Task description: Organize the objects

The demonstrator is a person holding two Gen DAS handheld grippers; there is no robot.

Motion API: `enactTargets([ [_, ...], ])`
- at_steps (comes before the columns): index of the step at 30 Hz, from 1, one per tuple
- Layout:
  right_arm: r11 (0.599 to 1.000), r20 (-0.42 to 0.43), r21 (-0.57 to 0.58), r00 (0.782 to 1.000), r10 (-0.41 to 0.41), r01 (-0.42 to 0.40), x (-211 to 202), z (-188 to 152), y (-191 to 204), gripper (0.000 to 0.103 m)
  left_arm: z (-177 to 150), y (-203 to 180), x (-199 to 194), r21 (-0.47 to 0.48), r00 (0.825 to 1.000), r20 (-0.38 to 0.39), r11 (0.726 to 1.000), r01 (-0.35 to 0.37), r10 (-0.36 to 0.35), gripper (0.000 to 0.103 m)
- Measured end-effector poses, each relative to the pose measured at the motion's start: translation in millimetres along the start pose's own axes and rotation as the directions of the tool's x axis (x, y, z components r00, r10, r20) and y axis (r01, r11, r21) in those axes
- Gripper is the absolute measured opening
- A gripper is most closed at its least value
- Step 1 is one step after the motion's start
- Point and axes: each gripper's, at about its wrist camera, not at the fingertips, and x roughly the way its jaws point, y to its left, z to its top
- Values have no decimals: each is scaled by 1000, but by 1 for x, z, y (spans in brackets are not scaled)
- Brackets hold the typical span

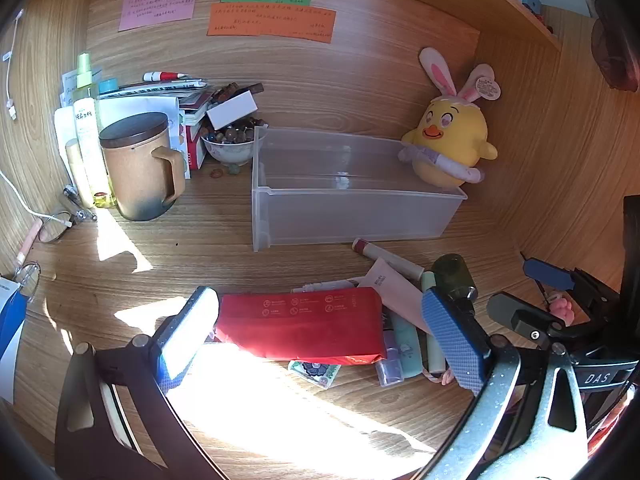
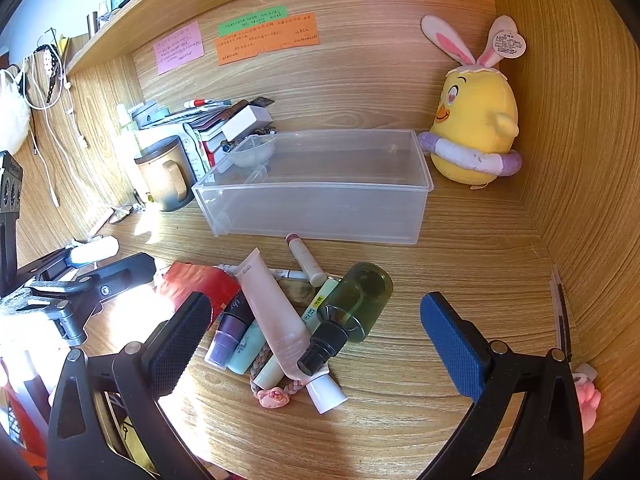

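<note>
A clear plastic bin (image 1: 352, 216) (image 2: 320, 212) stands empty at the back of the wooden desk. In front of it lies a pile: a red pouch (image 1: 300, 326) (image 2: 196, 284), a pink tube (image 2: 276, 316) (image 1: 394, 286), a green spray bottle (image 2: 356, 300) (image 1: 454, 274), a lip stick (image 2: 306, 260) (image 1: 386, 256), a purple bottle (image 2: 230, 334) and mint tubes (image 2: 246, 348). My left gripper (image 1: 320, 336) is open, its fingers either side of the red pouch. My right gripper (image 2: 316, 340) is open, just above the pile, around the pink tube and spray bottle.
A yellow chick plush (image 1: 452, 140) (image 2: 476, 128) sits right of the bin. A brown lidded mug (image 1: 140, 168), bottles (image 1: 86, 128), books and a bowl of beads (image 1: 230, 142) crowd the back left. Glasses (image 1: 60, 224) and cables lie at the left. Side walls enclose the desk.
</note>
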Motion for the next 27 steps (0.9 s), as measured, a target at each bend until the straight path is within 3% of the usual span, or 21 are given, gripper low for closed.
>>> enactTargets([
  [27,1000,-10,13,1000,16,-16,1,-2,4,103,-1,-2,-1,4,1000,-1,1000,9,-9,103],
])
